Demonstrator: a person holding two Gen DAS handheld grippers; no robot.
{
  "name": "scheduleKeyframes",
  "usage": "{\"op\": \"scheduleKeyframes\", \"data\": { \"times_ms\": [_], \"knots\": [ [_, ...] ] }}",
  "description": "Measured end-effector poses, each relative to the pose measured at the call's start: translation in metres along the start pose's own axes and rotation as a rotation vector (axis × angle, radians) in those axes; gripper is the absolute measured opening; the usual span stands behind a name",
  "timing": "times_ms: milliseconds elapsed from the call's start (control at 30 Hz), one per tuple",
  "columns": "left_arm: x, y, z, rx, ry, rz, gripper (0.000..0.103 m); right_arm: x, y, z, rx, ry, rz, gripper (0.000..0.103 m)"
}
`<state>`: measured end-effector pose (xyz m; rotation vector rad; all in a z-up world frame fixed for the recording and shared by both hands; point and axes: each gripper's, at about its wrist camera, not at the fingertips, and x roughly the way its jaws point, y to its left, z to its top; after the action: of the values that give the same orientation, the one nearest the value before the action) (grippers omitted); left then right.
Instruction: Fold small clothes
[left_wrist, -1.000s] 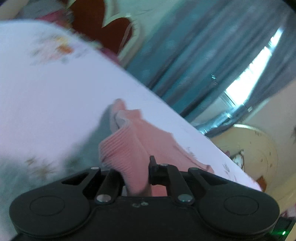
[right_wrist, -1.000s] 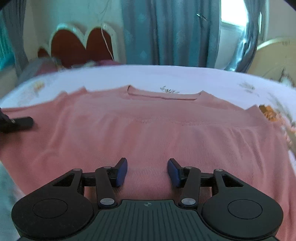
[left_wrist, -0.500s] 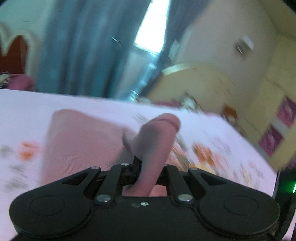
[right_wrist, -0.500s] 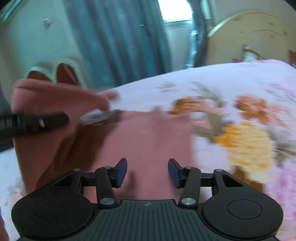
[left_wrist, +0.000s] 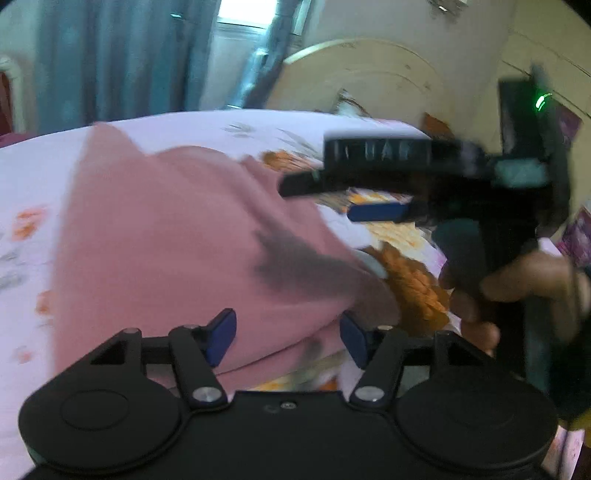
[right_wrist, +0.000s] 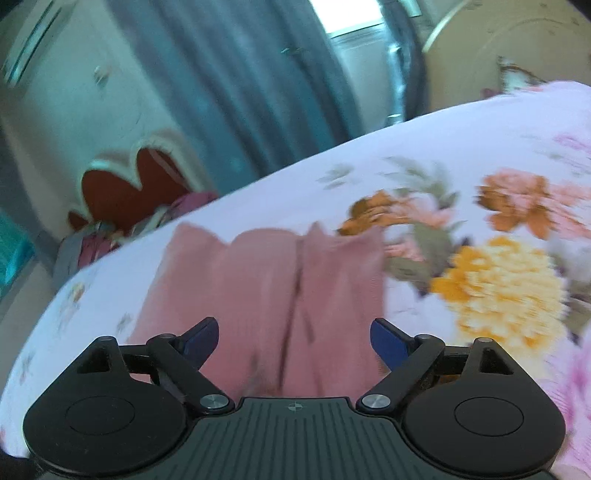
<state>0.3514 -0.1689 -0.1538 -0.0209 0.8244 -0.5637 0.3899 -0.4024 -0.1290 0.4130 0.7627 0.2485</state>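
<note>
A pink knit top (left_wrist: 177, 236) lies folded over on the floral bedsheet (left_wrist: 33, 184); it also shows in the right wrist view (right_wrist: 273, 280) with a crease down its middle. My left gripper (left_wrist: 286, 338) is open and empty just above the near edge of the top. My right gripper (right_wrist: 293, 341) is open and empty over the top's near end. In the left wrist view the right gripper (left_wrist: 373, 195) hangs at the right, above the top's right edge, held by a hand (left_wrist: 517, 288).
The bed has a cream footboard (left_wrist: 354, 77) at the back right and a red scalloped headboard (right_wrist: 125, 184) at the left. Blue curtains (right_wrist: 236, 81) and a window hang behind. Bundled cloth (right_wrist: 110, 236) lies near the headboard.
My left gripper was shut on the pink sleeve and carried it across; now it is open and the sleeve lies on the top. My right gripper has opened wider and shifted.
</note>
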Motion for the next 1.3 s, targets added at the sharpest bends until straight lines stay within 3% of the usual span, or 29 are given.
{"op": "scheduleKeyframes", "data": {
  "times_ms": [100, 167, 300, 333, 367, 400, 567, 767, 867, 1000, 1100, 1133, 1167, 1233, 1300],
  "knots": [
    [-0.024, 0.032, 0.004, -0.098, -0.045, 0.056, 0.062, 0.022, 0.008, 0.002, -0.027, 0.03, 0.017, 0.087],
    [-0.034, 0.052, 0.008, -0.143, -0.076, 0.11, 0.062, 0.034, 0.01, 0.004, -0.047, 0.052, 0.017, 0.064],
    [-0.04, 0.088, 0.016, -0.228, -0.103, 0.203, 0.062, 0.061, 0.004, 0.007, -0.053, 0.104, 0.012, 0.06],
    [-0.04, 0.094, 0.019, -0.243, -0.112, 0.219, 0.062, 0.063, 0.003, 0.007, -0.055, 0.11, 0.02, 0.055],
    [-0.041, 0.097, 0.021, -0.249, -0.119, 0.232, 0.062, 0.065, 0.003, 0.007, -0.057, 0.117, 0.026, 0.03],
    [-0.039, 0.101, 0.023, -0.255, -0.122, 0.241, 0.062, 0.066, 0.002, 0.006, -0.05, 0.124, 0.032, 0.02],
    [-0.036, 0.102, 0.028, -0.249, -0.121, 0.234, 0.062, 0.06, 0.005, 0.006, -0.05, 0.103, 0.03, 0.012],
    [-0.022, 0.09, 0.039, -0.204, -0.131, 0.177, 0.062, 0.007, 0.01, 0.016, -0.089, -0.052, 0.001, 0.011],
    [-0.012, 0.084, 0.036, -0.185, -0.112, 0.149, 0.062, -0.007, -0.002, 0.007, -0.077, -0.054, -0.044, 0.012],
    [0.011, 0.079, 0.026, -0.157, -0.043, 0.139, 0.068, 0.006, -0.024, -0.018, -0.021, 0.02, -0.132, 0.012],
    [0.016, 0.08, 0.023, -0.16, -0.025, 0.137, 0.071, 0.006, -0.026, -0.022, -0.016, 0.015, -0.139, 0.012],
    [0.014, 0.081, 0.022, -0.162, -0.023, 0.135, 0.071, 0.004, -0.025, -0.019, -0.007, 0.014, -0.134, 0.021],
    [0.013, 0.082, 0.023, -0.163, -0.018, 0.131, 0.071, 0.002, -0.023, -0.015, -0.005, 0.004, -0.137, 0.042],
    [0.007, 0.084, 0.027, -0.169, -0.022, 0.122, 0.07, -0.004, -0.022, -0.007, -0.01, -0.039, -0.148, 0.073],
    [0.002, 0.088, 0.033, -0.183, -0.039, 0.117, 0.07, -0.004, -0.021, 0.004, -0.003, -0.05, -0.143, 0.073]
  ]
}}
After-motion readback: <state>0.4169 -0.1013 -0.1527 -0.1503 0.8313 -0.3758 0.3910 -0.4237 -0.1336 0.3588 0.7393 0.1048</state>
